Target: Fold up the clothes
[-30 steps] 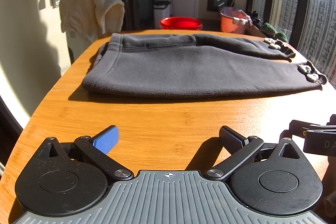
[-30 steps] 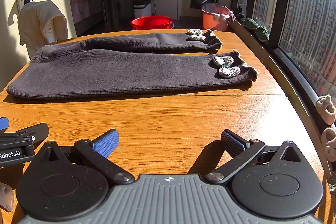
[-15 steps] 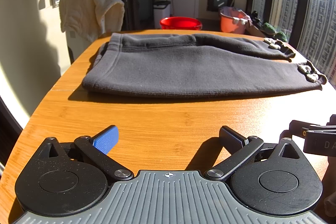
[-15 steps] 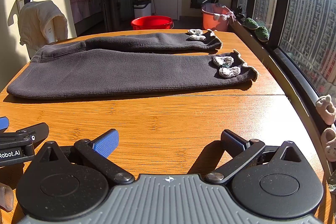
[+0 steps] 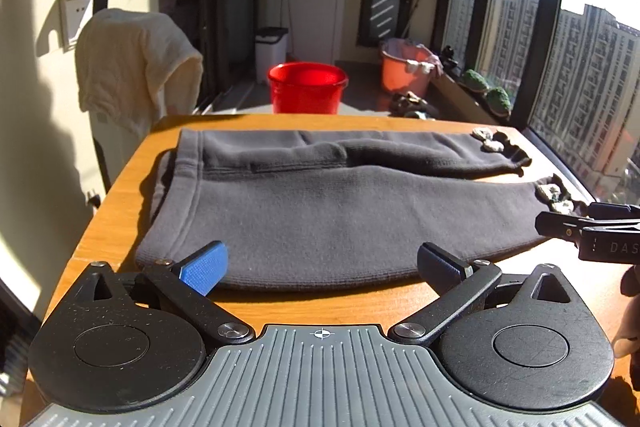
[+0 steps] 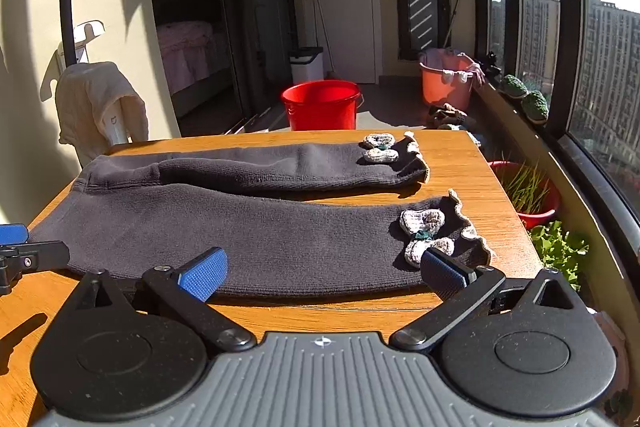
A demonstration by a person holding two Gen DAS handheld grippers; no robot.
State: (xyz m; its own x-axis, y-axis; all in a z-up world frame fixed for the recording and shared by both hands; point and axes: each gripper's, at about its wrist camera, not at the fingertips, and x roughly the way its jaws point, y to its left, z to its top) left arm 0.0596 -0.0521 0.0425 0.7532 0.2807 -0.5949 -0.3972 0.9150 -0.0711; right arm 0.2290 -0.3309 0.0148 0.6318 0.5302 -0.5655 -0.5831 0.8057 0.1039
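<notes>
Left wrist view: the left gripper (image 5: pixel 322 269) gapes wide above the near edge of the trousers (image 5: pixel 340 211), by the waistband. The right gripper (image 6: pixel 320 269) gapes equally wide over the near cuff's bows (image 6: pixel 424 235). The trousers lie flat on the table (image 6: pixel 460 155), long axis crosswise, waist left, cuffs toward the window (image 6: pixel 600 39). Both grippers are closer and higher than a second ago.

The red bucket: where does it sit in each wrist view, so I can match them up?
Left wrist view: red bucket, upper centre, on the floor beyond the table's far edge.
Right wrist view: red bucket, upper centre, beyond the dark trousers.
Shared landmark: the orange tub, to its right.
</notes>
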